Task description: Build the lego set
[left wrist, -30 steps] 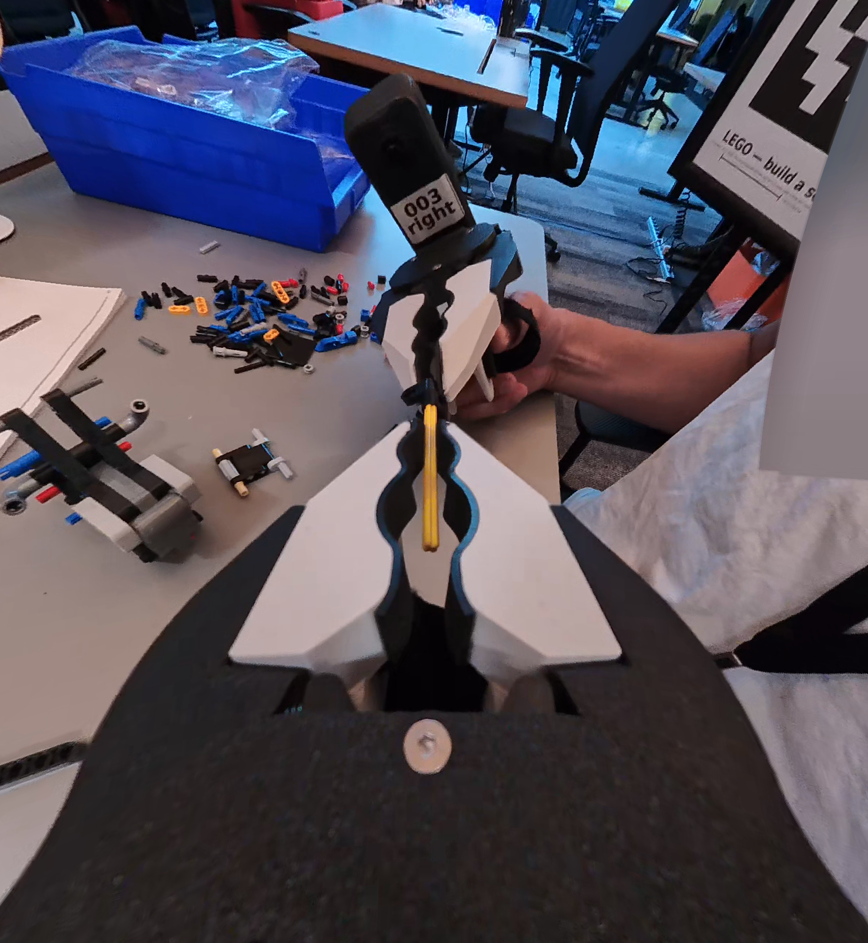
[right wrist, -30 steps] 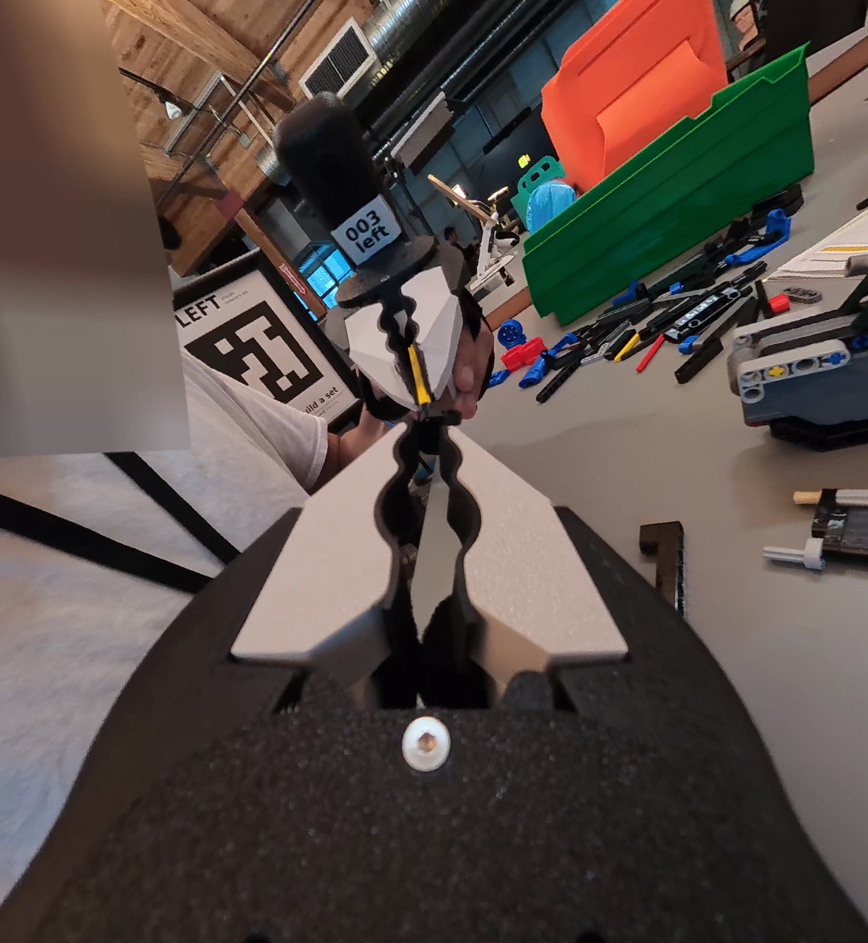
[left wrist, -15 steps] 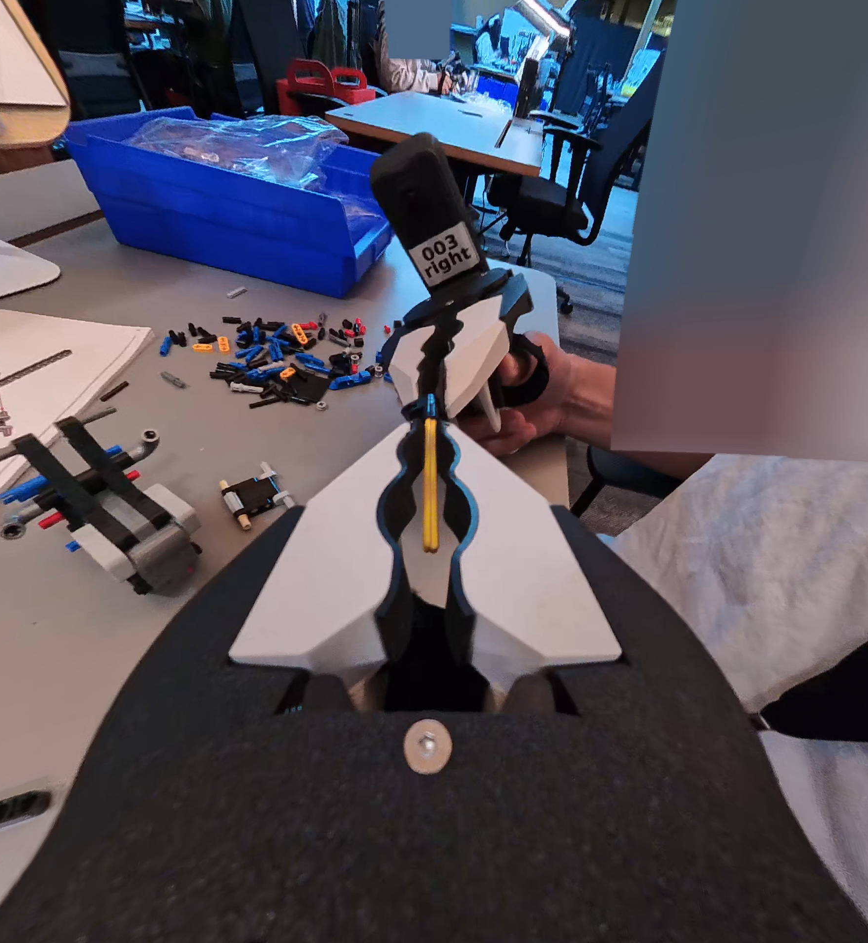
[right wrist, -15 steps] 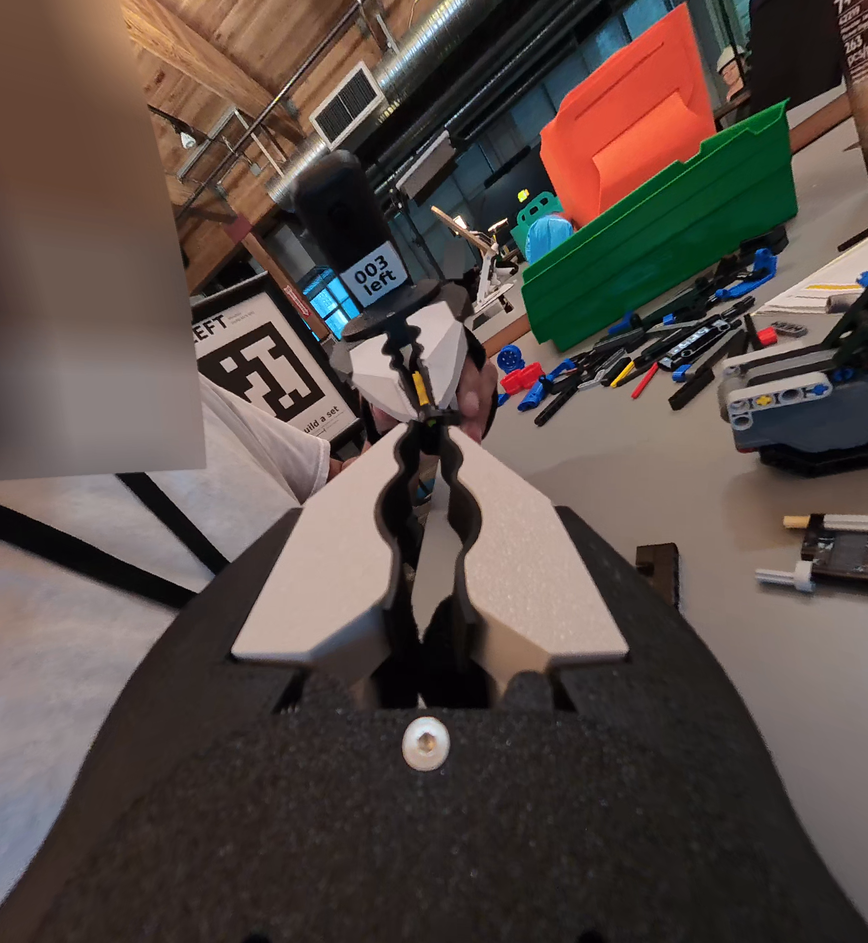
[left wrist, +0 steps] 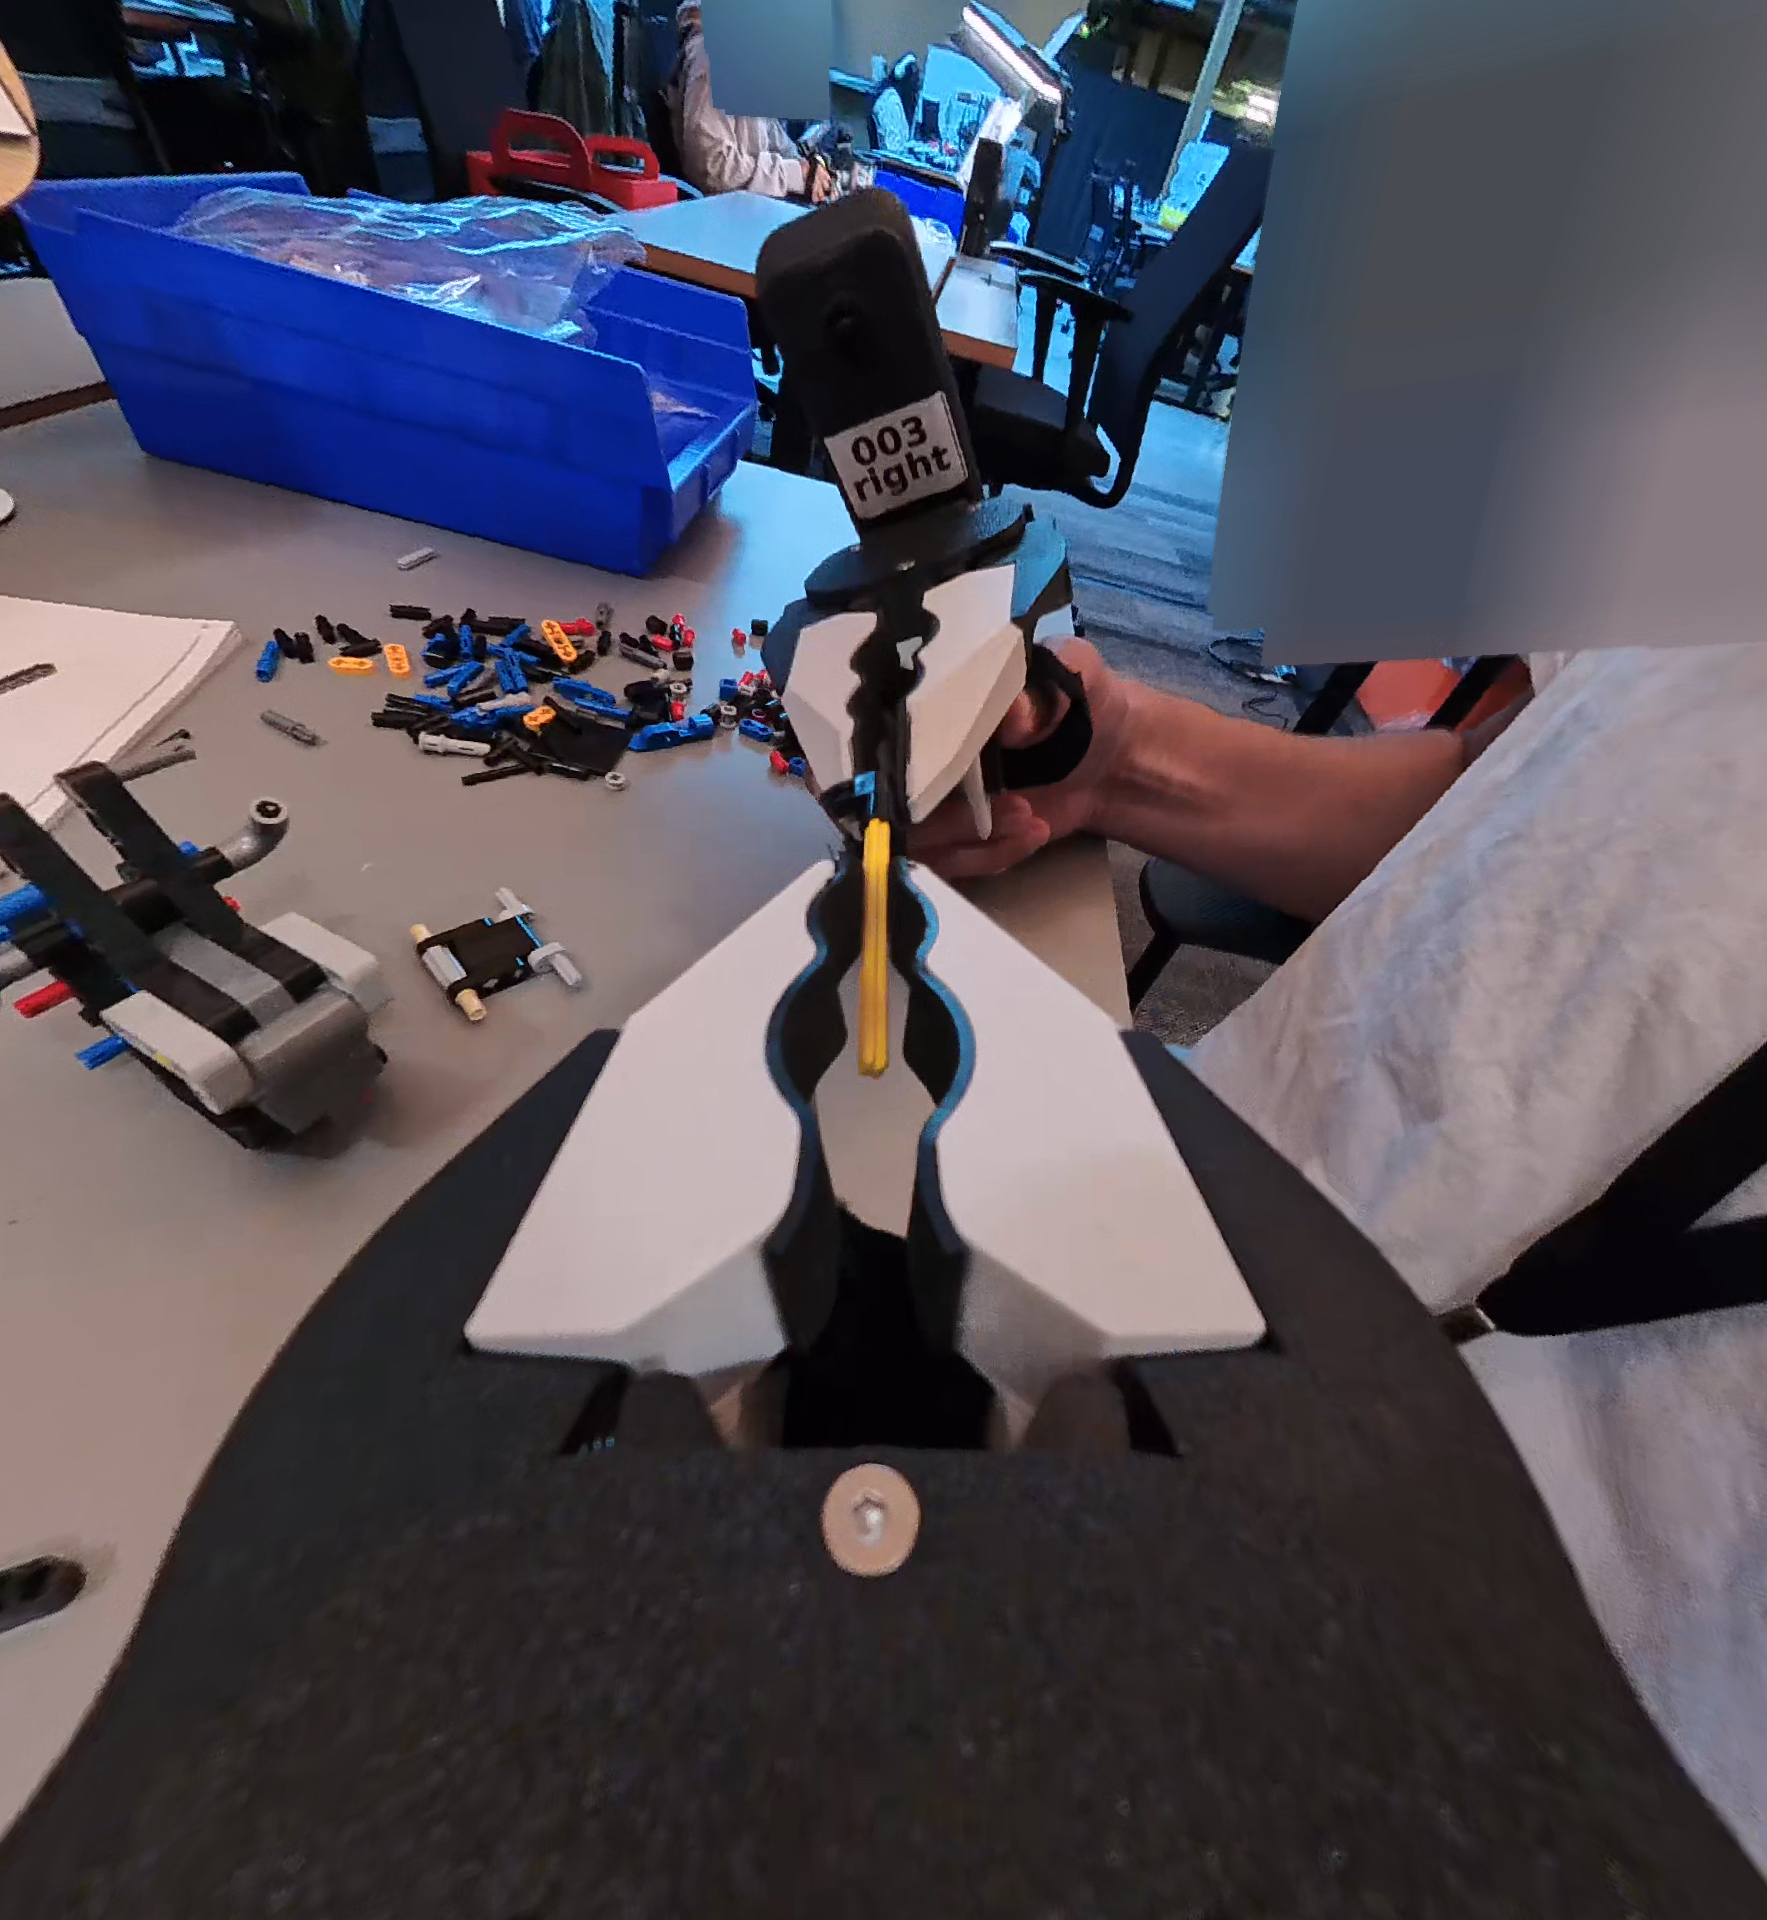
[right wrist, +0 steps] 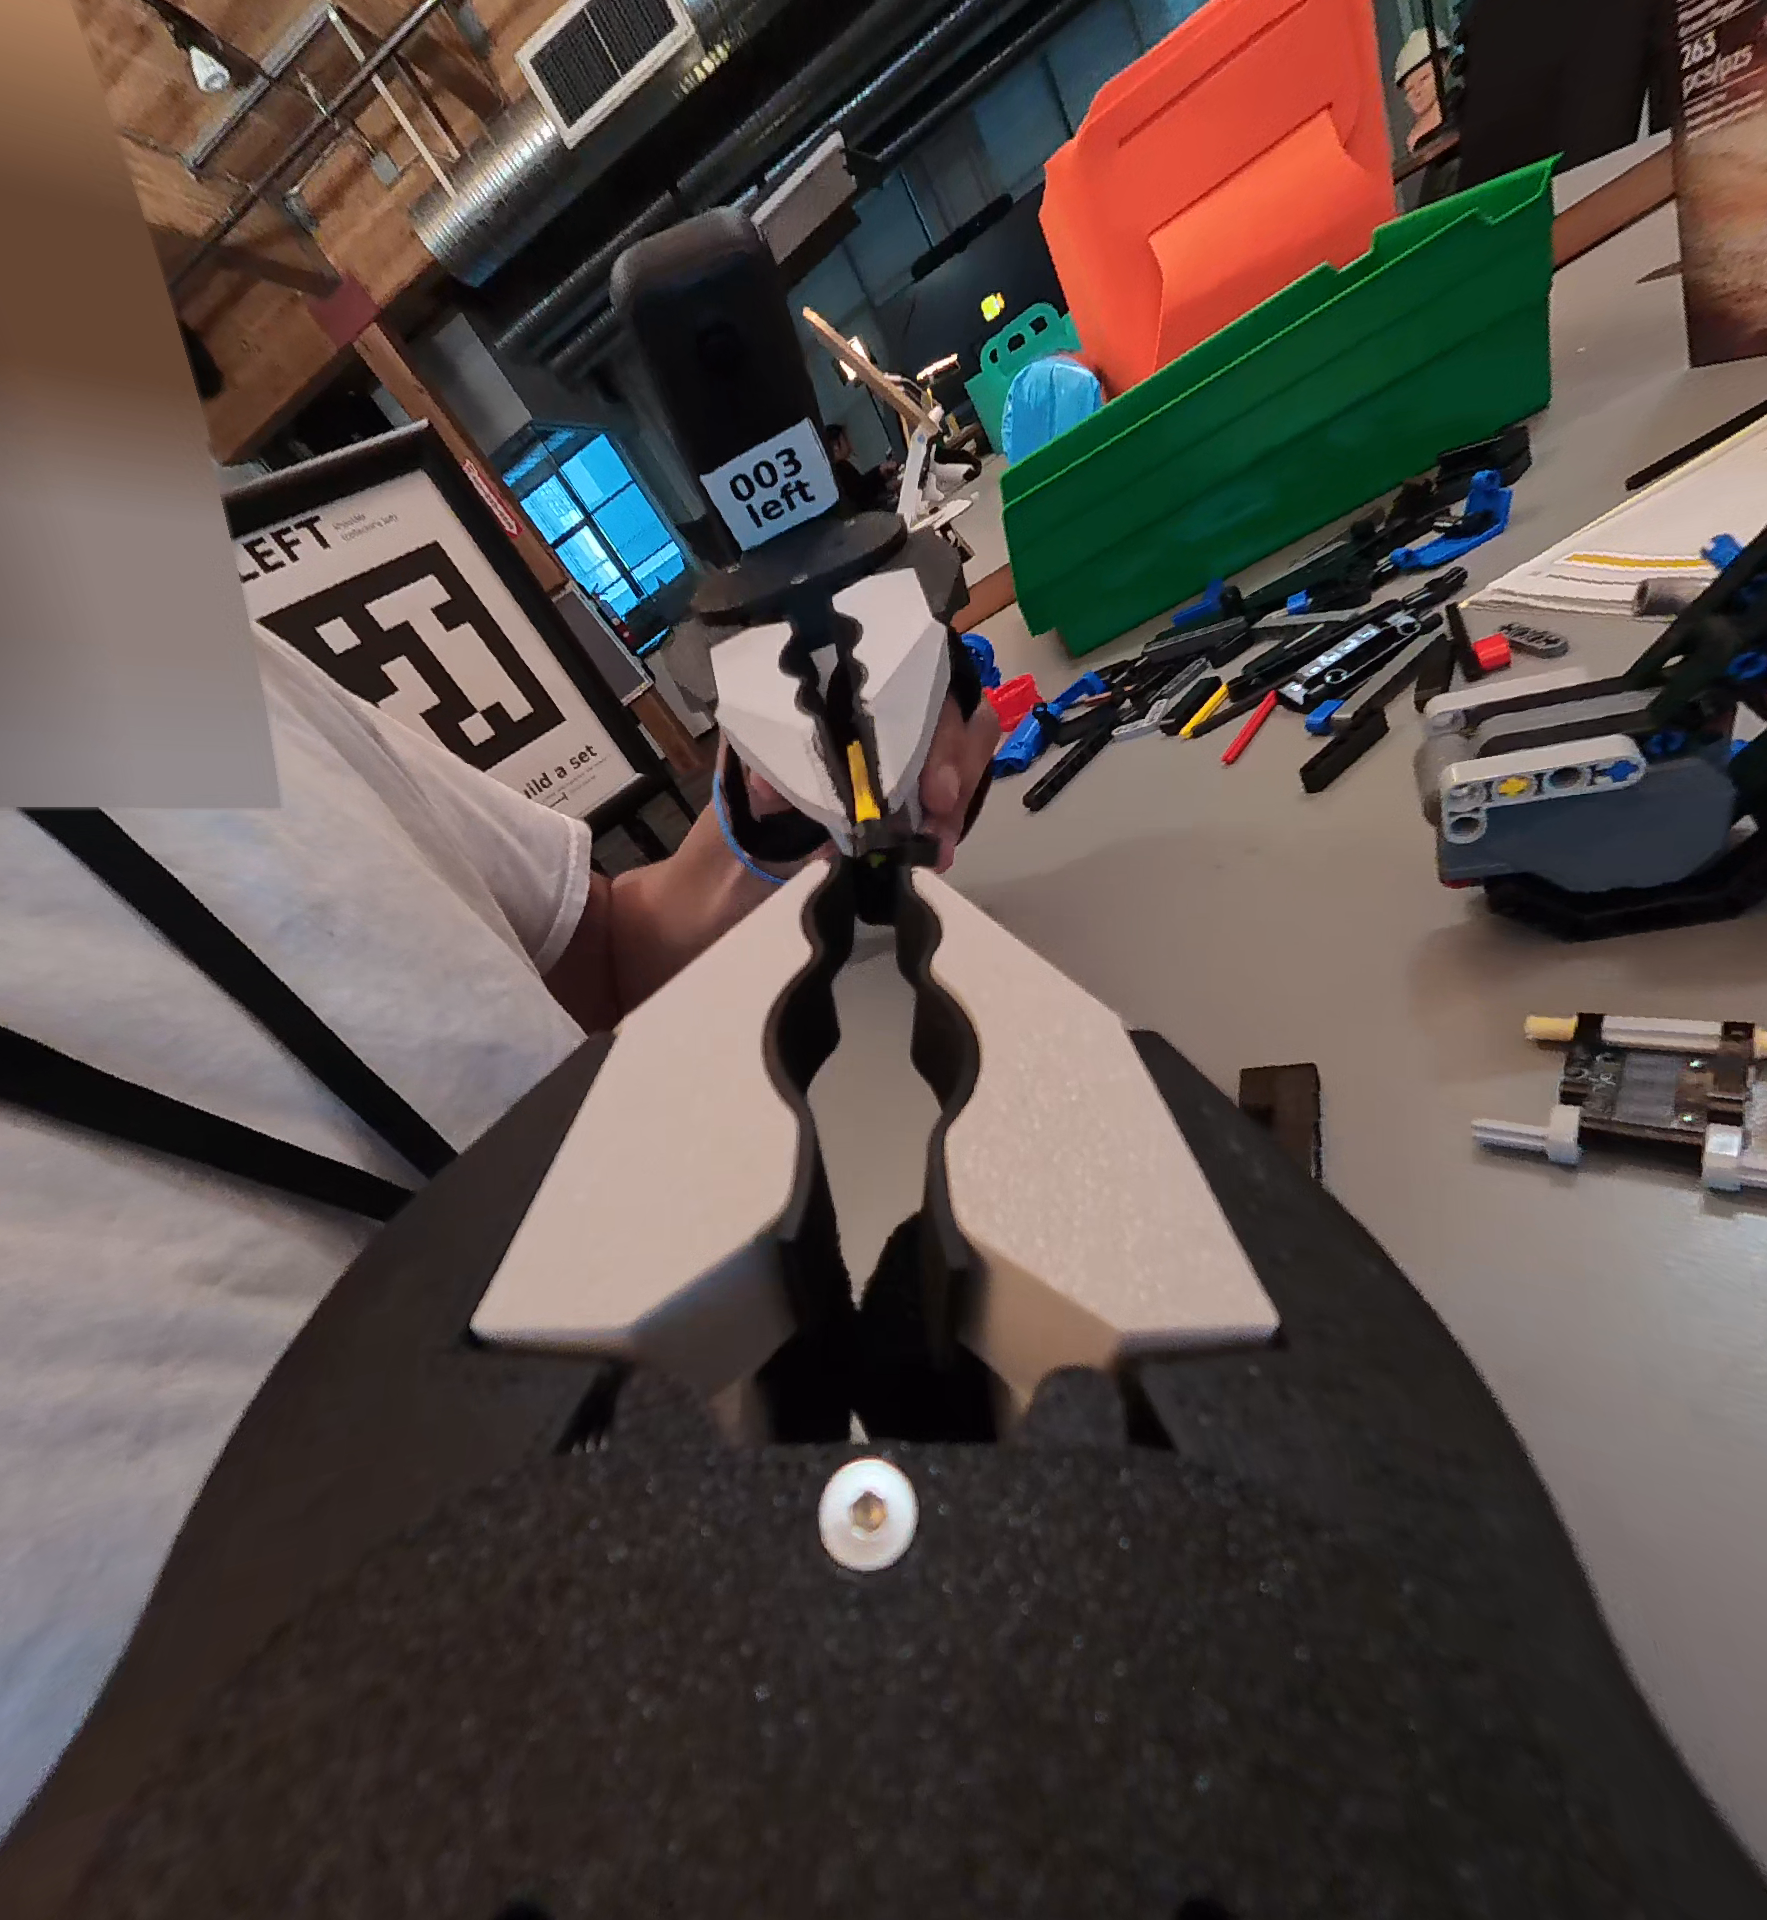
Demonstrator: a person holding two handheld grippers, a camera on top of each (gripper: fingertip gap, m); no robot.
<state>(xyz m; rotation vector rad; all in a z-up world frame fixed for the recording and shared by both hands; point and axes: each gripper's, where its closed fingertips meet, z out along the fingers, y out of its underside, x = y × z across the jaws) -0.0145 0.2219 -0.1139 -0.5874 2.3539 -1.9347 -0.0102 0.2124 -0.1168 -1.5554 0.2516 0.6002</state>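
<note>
My left gripper [left wrist: 871, 868] is shut on a yellow axle [left wrist: 873, 956] that lies lengthwise between its jaws. My right gripper [right wrist: 871, 878] is shut on a small black piece [right wrist: 874, 902] at its tips. The two grippers meet tip to tip above the table's near edge, and the axle's front end touches the black piece. In the left wrist view the right gripper [left wrist: 871, 795] faces me. In the right wrist view the left gripper [right wrist: 863, 826] faces me with the yellow axle [right wrist: 858, 779] showing. A part-built grey and black model [left wrist: 193, 997] lies on the table and also shows in the right wrist view [right wrist: 1606, 800].
A small black sub-assembly with white and tan pins [left wrist: 494, 951] [right wrist: 1668, 1091] lies near the model. Small loose parts [left wrist: 546, 686] lie before a blue bin [left wrist: 391, 395]. Long parts [right wrist: 1274, 675] lie before a green bin [right wrist: 1274, 436]. An instruction booklet [left wrist: 27, 686] lies at left. My left and right fingertips are right by each other.
Both grippers stay shut and tip to tip. Both have tilted up a little, so more of the room behind shows. The axle sits the same in the left jaws.
</note>
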